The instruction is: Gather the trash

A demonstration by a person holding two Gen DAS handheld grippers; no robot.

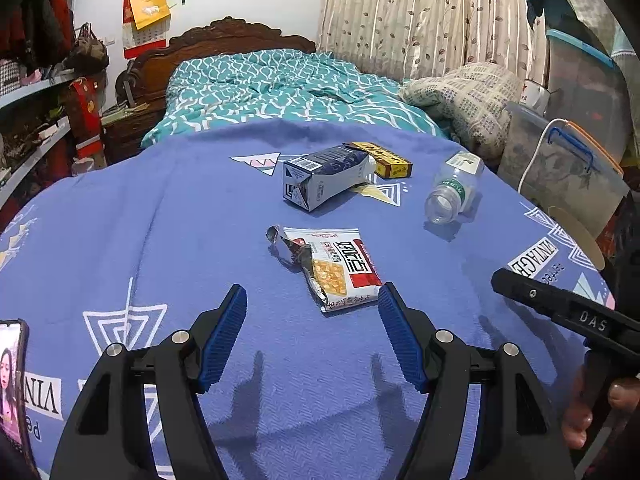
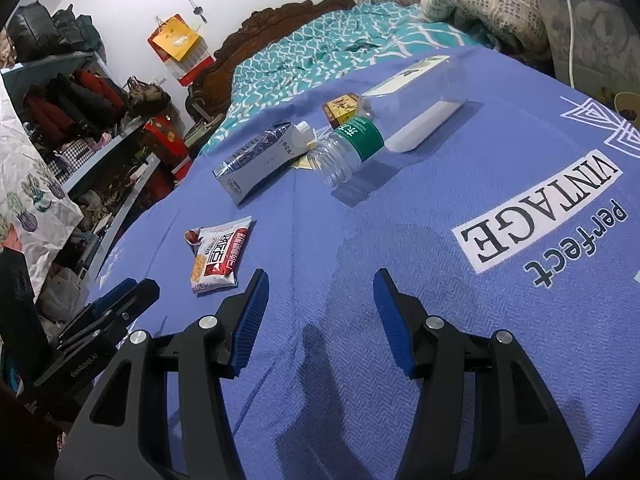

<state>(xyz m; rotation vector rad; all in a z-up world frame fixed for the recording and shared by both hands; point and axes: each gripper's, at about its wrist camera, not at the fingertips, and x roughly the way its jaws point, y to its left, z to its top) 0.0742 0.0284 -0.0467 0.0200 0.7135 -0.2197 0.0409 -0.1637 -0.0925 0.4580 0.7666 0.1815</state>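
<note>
Trash lies on a blue bedspread (image 1: 160, 240). A torn red-and-white snack wrapper (image 1: 336, 268) (image 2: 218, 258) sits just beyond my left gripper (image 1: 313, 292), whose jaws stand open and empty. Farther off lie a dark flattened carton (image 1: 324, 178) (image 2: 260, 162), a small yellow box (image 1: 386, 160) (image 2: 340, 110) and a capless clear bottle with a green label (image 1: 454, 190) (image 2: 392, 120) on its side. My right gripper (image 2: 321, 276) is open over bare bedspread, short of the bottle, with nothing between its fingers. Each gripper shows at the edge of the other's view.
A lit phone (image 1: 12, 380) lies at the bed's near left edge. Cluttered shelves (image 1: 36, 120) line the left side, and plastic storage bins (image 1: 560, 168) the right. A teal duvet (image 1: 272, 88) and patterned quilt (image 1: 460, 96) lie beyond. A cactus-print bag (image 2: 28, 200) hangs at left.
</note>
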